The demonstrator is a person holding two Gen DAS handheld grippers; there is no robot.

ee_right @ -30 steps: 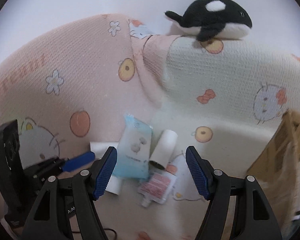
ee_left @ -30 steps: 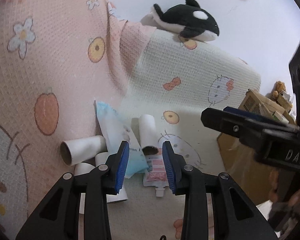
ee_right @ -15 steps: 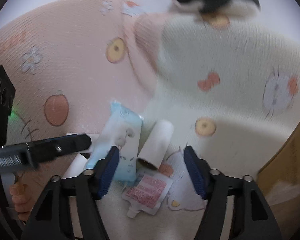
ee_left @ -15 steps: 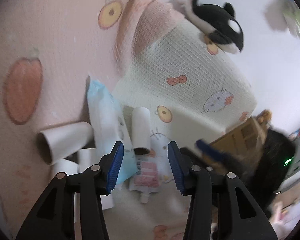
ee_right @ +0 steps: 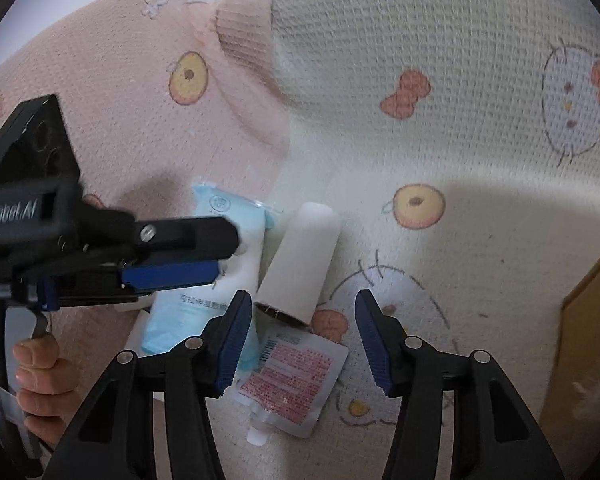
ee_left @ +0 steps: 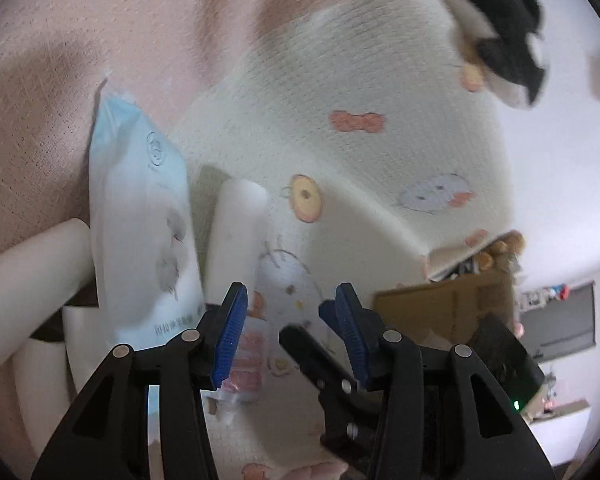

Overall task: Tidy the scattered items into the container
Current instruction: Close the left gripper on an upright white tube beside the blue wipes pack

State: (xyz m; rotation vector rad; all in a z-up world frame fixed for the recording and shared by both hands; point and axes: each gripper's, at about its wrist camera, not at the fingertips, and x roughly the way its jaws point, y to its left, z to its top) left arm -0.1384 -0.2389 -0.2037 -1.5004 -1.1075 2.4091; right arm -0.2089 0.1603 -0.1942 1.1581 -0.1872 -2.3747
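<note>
My right claw point(ee_right: 300, 336): wide open, empty; tube point(ee_right: 300, 264) just ahead between fingers, pouch point(ee_right: 296, 380) below. Left claw point(ee_left: 288, 332): open, empty.

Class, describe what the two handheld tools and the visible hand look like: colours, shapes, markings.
Both tools, left and right, have black angular fingers with round silver rivets and ribbed blue pads. In the right wrist view, the left tool's black body carries blurred white lettering, and a bare hand with no sleeve in view grips its handle. No cables visible.

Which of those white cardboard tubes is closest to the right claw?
The tube lying alone between the blue pack and the pink pouch, just ahead of the right claw. The others sit left of the pack.
</note>
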